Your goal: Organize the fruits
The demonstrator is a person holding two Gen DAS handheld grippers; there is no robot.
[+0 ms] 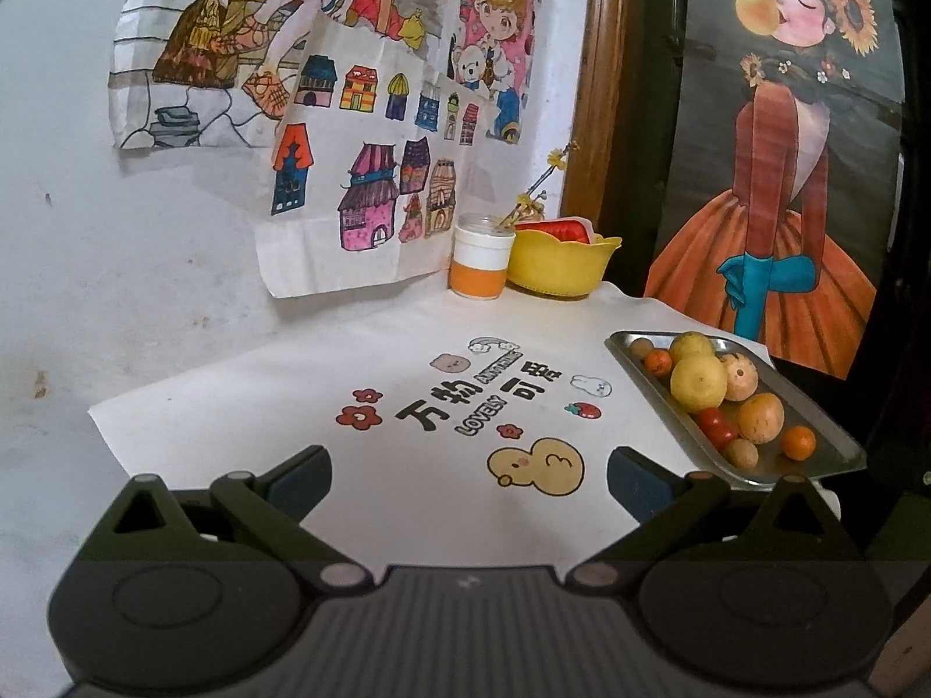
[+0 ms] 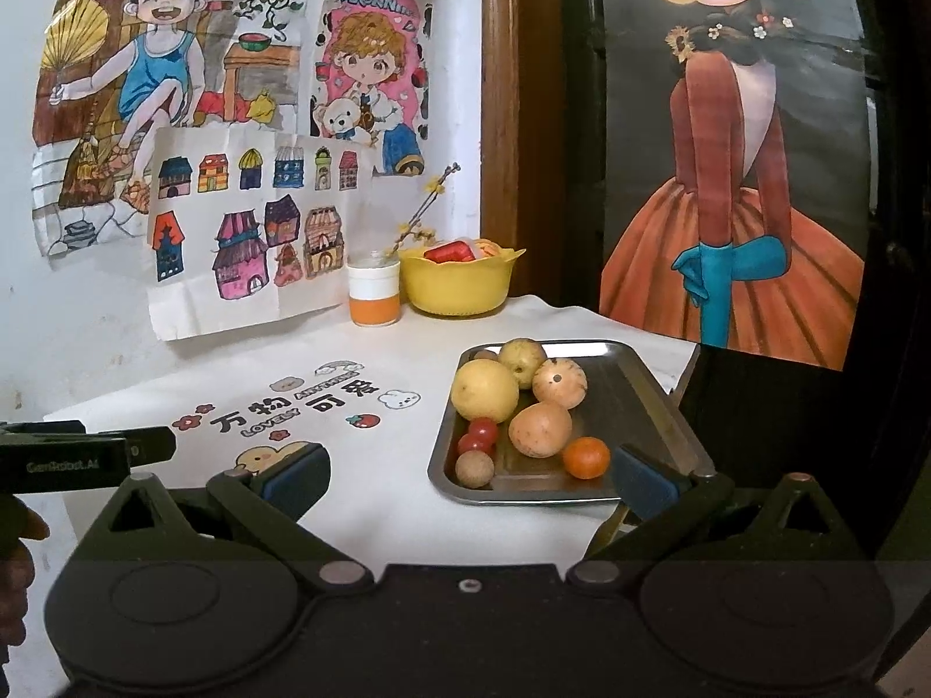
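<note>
Jaws: both pairs spread, empty | white printed cloth (image 2: 372,523) | drawings (image 2: 256,232) on wall

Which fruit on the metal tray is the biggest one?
The big yellow round fruit at the left side of the metal tray. It is plainly wider than the tan fruits beside it and dwarfs the little red tomatoes.

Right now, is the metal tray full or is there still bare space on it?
Partly full. The fruits crowd the left half of the metal tray; its right half is bare steel.
</note>
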